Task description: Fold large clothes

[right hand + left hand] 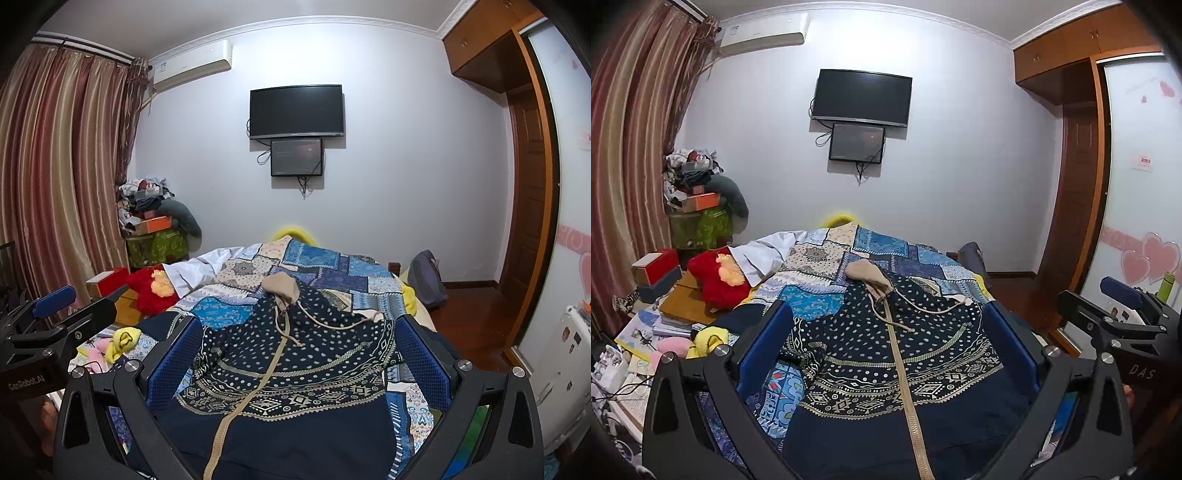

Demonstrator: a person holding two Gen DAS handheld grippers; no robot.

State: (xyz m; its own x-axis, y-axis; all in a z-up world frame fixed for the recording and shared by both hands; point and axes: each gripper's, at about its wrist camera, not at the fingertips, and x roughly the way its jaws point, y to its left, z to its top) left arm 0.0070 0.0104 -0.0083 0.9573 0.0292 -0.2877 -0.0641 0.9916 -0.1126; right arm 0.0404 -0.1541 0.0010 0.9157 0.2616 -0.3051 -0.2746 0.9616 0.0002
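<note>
While both claws hover over the bed, the scene reads so:
Garment: navy hooded jacket (886, 354) with beige patterns, spread flat on the patchwork bedspread (871, 254), beige-lined hood (866, 275) toward the wall television (862, 98).
Zipper: beige strip (255, 387) runs down the jacket's middle.
Left claw (886, 354): jaws wide, holding nothing, above the jacket.
Right claw (299, 358): jaws wide, empty, above the jacket.
Red plush toy (718, 280): left of the jacket, at the bed's edge.
</note>
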